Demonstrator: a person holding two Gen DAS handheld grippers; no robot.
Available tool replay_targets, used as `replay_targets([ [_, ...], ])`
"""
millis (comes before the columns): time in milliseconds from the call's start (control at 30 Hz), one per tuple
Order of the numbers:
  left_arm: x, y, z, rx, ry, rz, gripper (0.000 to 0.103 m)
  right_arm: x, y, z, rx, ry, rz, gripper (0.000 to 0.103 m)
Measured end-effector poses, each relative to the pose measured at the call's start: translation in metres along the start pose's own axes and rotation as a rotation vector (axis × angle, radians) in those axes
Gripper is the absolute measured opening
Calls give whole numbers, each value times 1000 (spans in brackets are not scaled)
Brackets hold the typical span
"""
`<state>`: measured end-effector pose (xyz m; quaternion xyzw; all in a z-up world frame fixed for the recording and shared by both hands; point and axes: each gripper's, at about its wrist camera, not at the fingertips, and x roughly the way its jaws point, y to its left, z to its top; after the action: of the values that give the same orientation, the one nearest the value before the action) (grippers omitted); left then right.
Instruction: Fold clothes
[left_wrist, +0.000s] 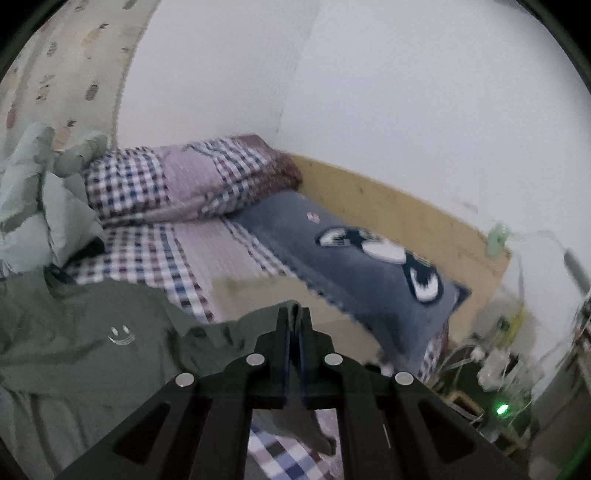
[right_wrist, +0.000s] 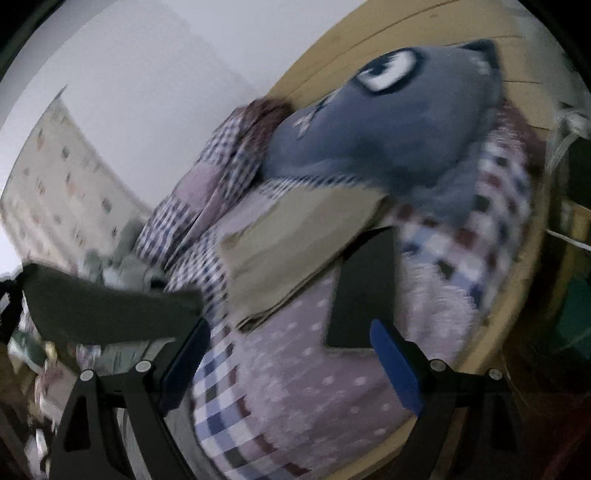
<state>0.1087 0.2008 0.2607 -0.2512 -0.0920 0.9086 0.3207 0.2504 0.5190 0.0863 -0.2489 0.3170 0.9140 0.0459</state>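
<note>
While the pale green clothes (left_wrist: 33, 192) sit heaped at the far left of the bed (left_wrist: 207, 247), the dark green shirt (left_wrist: 74, 339) with its small smiling face lies spread across the near left part, its right-hand edge lifted toward the left gripper (left_wrist: 294, 321). That gripper's jaws are pressed together with a fold of the shirt's cloth pinched between them; more of the cloth hangs below the jaws. Just past the jaws lies a tan folded garment (left_wrist: 258, 295) on the checked sheet, and behind it a rolled checked quilt (left_wrist: 184, 177) and a grey pillow (left_wrist: 369, 266) with cartoon eyes against the wooden headboard (left_wrist: 406, 206).

From the right wrist camera, the shirt (right_wrist: 103, 306) shows as a dark band at the left, raised off the bed. The tan folded garment (right_wrist: 295, 251) lies in the middle, and the right gripper (right_wrist: 291, 354) hangs above the sheet with its jaws wide apart and nothing between them.

Only one corner of the shirt is held, so I judge the main risk is uneven folding: the free side could drag, bunch or twist as the held edge travels. The pinch looks thin, and a quick pull might slip the cloth out. Carried too far right, the shirt could also brush and disturb the tan folded garment.
</note>
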Motion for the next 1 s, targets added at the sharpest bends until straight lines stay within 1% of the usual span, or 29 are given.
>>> replay_targets([
  [100,-14,33,27,-49,1,-3,2,13,25,-2,-85,44,32,92],
  [200,-24,64,48,-105,-1,-20,2,25,67,-10,-226,70,82,92],
  [300,-33,85,59,-112,-17,4,2,44,108,-22,-386,111,118,92],
  [367,-40,98,67,-106,-33,28,2,62,128,-28,-463,139,138,92],
  [433,-47,112,75,-117,-48,41,2,82,142,-30,-523,160,140,92],
  [567,-61,139,91,-163,-79,32,2,127,172,-33,-651,201,139,92],
  [700,-66,156,102,-183,-81,30,2,177,199,-35,-742,250,153,92],
  [800,-64,161,106,-182,-72,27,2,211,216,-39,-791,299,147,90],
  [833,-64,162,107,-179,-70,29,2,223,222,-41,-807,315,145,88],
  [867,-64,162,109,-174,-70,31,2,234,227,-43,-822,331,138,81],
  [900,-65,163,111,-174,-71,30,2,245,229,-45,-835,348,122,77],
  [967,-66,165,115,-178,-74,23,2,264,232,-48,-851,380,84,60],
  [1000,-67,166,117,-180,-76,20,2,273,232,-49,-860,393,63,57],
])
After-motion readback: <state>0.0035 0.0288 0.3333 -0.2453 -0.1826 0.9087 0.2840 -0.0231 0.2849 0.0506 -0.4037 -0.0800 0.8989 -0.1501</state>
